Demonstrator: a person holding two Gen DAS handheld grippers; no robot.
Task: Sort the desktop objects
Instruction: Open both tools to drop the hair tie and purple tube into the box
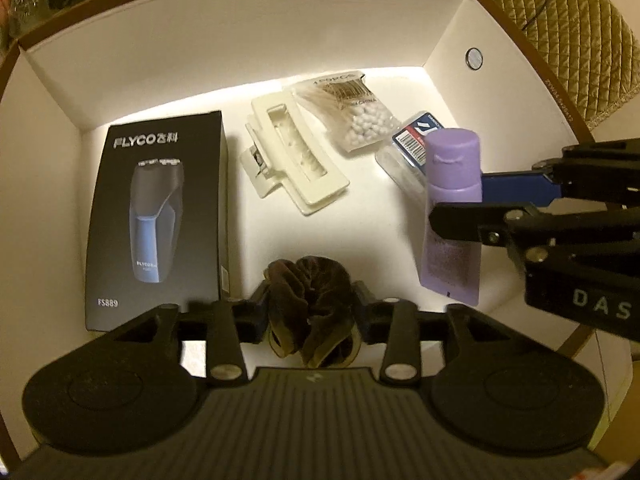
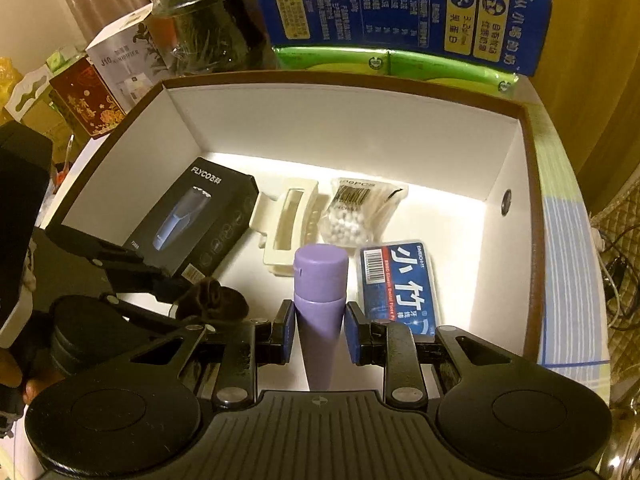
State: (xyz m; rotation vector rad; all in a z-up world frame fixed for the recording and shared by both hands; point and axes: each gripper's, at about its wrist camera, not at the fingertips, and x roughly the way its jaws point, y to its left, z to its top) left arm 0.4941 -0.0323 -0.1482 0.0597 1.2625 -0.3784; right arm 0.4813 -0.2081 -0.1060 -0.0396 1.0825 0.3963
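White card lined the open box (image 1: 248, 32), and everything sorted so far lay on its floor. From the left: a black shaver carton (image 1: 160, 216) lay flat, then a cream hair claw (image 1: 292, 160), then a bag of cotton swabs (image 1: 352, 116), then a blue-labelled floss case (image 2: 398, 284) at the right.

The left tongs (image 1: 310, 312) hung low over the box floor with a brown velvet scrunchie (image 1: 308, 308) between their tips. The gap looked parted rather than pinched, but the fabric hid the pads, so I could not tell whether they gripped it. The right tongs (image 2: 318, 332) were clamped on a purple tube (image 2: 320, 308), cap forward, above the floor between the claw and the floss case.

Risks, as I judged them: the scrunchie could snag on a pad and lift back out as the left tongs rose; the tube, let go at a tilt, could roll onto the floss case or knock the claw; and the 2 tools sat near each other — a hasty withdrawal might bump them.

Only the left view showed the tube's flat crimped end and the snap button (image 1: 474, 58) on the box's right wall clearly. Only the right view showed the floss case's full label and the clutter beyond the box — a blue milk carton (image 2: 400, 16) and stacked packages.
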